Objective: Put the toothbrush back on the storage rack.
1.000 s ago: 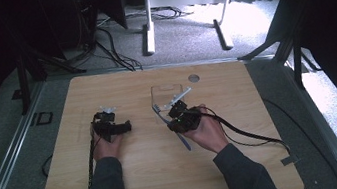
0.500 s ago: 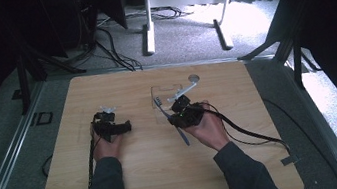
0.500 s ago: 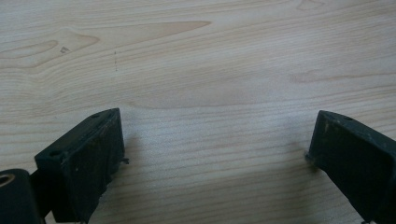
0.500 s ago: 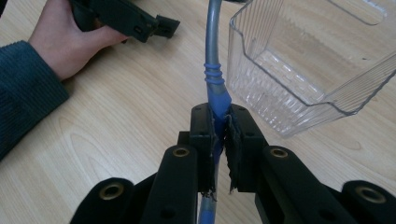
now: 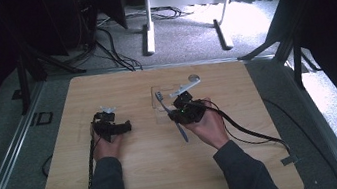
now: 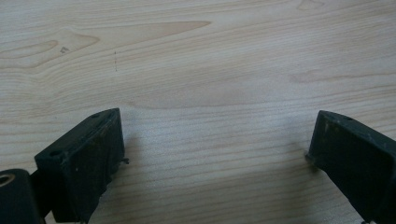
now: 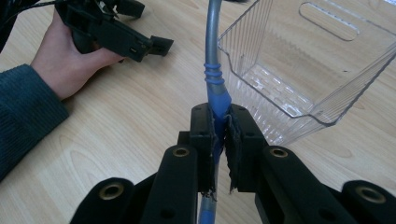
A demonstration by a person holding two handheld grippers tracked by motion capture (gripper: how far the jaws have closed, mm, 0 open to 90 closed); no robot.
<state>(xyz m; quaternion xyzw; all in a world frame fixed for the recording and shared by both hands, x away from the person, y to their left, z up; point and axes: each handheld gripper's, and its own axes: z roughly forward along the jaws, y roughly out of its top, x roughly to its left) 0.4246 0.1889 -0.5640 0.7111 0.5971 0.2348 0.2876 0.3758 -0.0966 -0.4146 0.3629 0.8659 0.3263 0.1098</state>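
Right gripper [image 7: 219, 135] clamped tight on blue-and-grey plastic toothbrush [image 7: 214, 60], long axis pointing forward past near-left corner of clear plastic bin [image 7: 336, 93], just beside and apart; left gripper [image 6: 215, 154] spread wide, empty, resting low over light wooden table [image 6: 196, 56], farther from bin

table [image 6: 196, 70] matt pale wood | bin [image 7: 308, 60] clear glossy plastic | toothbrush [image 7: 215, 70] smooth plastic

This looks like a lab or recording studio: a bare wooden table [image 5: 134, 180] stands on grey carpet [image 5: 188, 36] amid dark curtains, loose black floor cables [image 5: 109, 48], metal stand legs [image 5: 147, 32] and framing rails.
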